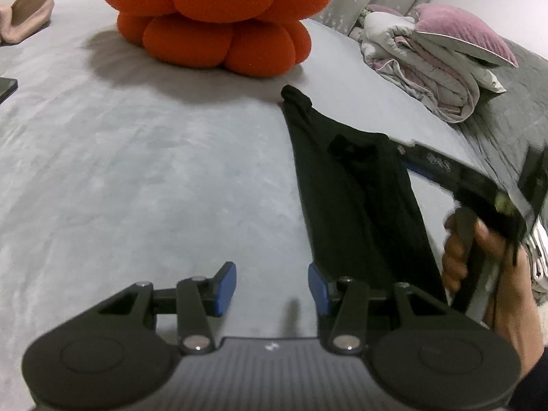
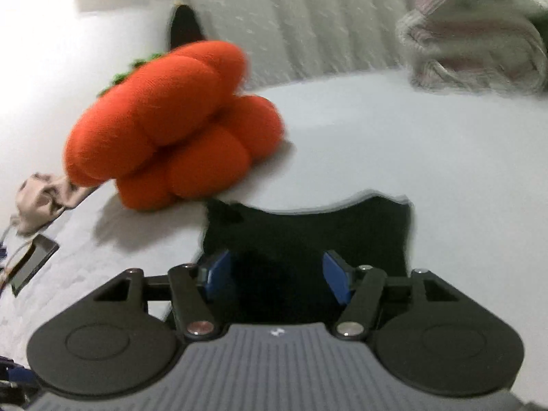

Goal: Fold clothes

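Big picture first: grey bed (image 1: 137, 171) spread out ahead of me, orange cushion (image 1: 215, 17) at the far end, a bundle of bedding (image 1: 435, 65) off to the right. Nothing of that matters for the fold.

What matters is the black garment (image 1: 346, 185), lying on the bed as a long narrow strip. Its long axis runs straight away from me, near end by my grippers, far end tapering towards the cushion.

Now my right gripper (image 2: 274, 282) — it's the nearer one, sitting right over the garment's near end. Jaws stand apart, blue pads either side of black cloth, not pinching it as far as I can see; the view is blurred.

My left gripper (image 1: 272, 289) is half open and empty, over bare sheet just left of the strip's edge. The cloth lies to its right.

So I'd judge the fold goes lengthwise, near end carried towards the far one, right hand best placed.
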`<state>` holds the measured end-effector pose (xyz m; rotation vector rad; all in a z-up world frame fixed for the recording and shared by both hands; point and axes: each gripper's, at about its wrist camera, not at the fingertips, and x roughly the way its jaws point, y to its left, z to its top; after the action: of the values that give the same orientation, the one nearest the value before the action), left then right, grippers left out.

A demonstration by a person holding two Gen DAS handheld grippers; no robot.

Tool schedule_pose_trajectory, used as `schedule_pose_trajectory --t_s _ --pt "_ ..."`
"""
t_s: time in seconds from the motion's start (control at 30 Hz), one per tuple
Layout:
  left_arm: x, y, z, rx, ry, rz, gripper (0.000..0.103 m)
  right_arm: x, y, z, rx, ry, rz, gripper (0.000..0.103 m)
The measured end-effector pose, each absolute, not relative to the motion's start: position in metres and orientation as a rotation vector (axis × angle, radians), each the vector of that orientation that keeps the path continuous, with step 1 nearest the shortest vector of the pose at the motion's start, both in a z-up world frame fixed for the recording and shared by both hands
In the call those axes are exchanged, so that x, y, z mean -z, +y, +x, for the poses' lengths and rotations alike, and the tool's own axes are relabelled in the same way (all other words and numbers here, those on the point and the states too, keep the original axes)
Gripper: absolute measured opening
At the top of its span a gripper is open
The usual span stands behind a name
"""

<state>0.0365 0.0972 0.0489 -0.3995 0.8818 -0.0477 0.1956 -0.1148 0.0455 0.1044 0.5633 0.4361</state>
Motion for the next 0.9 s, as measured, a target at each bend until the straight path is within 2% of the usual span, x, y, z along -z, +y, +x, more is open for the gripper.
schedule_pose_trajectory --t_s 0.1,0.13,0.17,0.2,0.23,0.4,0.47,0.57,0.6,0.63,0.7,0.77,0.9 --pt "-0.049 0.097 0.037 0.052 0.883 -0.398 0.048 -0.045 -0.078 0.209 -0.461 0.567 -0.106 0.063" --pt "-0.049 0.097 0.037 0.054 0.883 -0.398 0.048 -0.04 -0.067 0.213 -0.455 0.579 -0.205 0.056" --pt "-0.049 0.098 0.037 0.056 0.884 -0.398 0.048 -0.034 -0.057 0.215 -0.446 0.593 -0.304 0.046" --pt "-0.049 0.098 0.037 0.057 0.884 -0.397 0.048 -0.029 -0.051 0.217 -0.438 0.612 -0.367 0.009" --pt "-0.049 0.098 0.037 0.059 0.883 -0.395 0.048 -0.026 -0.048 0.219 -0.429 0.628 -0.403 0.006" --pt "-0.049 0.098 0.036 0.059 0.881 -0.398 0.048 -0.043 -0.082 0.212 -0.428 0.57 -0.01 0.006" --pt "-0.049 0.097 0.036 0.061 0.882 -0.398 0.048 -0.039 -0.086 0.21 -0.435 0.6 0.034 0.006" --pt "-0.05 0.097 0.036 0.062 0.881 -0.399 0.048 -0.029 -0.068 0.204 -0.538 0.666 -0.133 0.009" --pt "-0.05 0.098 0.037 0.061 0.881 -0.4 0.048 -0.029 -0.064 0.198 -0.571 0.668 -0.19 0.021" --pt "-0.05 0.098 0.037 0.06 0.881 -0.402 0.048 -0.03 -0.061 0.195 -0.603 0.667 -0.235 0.04" --pt "-0.049 0.097 0.037 0.057 0.881 -0.406 0.048 -0.038 -0.062 0.198 -0.657 0.646 -0.258 0.069" --pt "-0.049 0.096 0.037 0.053 0.881 -0.406 0.048 -0.051 -0.071 0.208 -0.658 0.584 -0.197 0.072" --pt "-0.048 0.096 0.039 0.048 0.885 -0.405 0.048 -0.068 -0.08 0.247 -0.664 0.586 -0.021 0.071"
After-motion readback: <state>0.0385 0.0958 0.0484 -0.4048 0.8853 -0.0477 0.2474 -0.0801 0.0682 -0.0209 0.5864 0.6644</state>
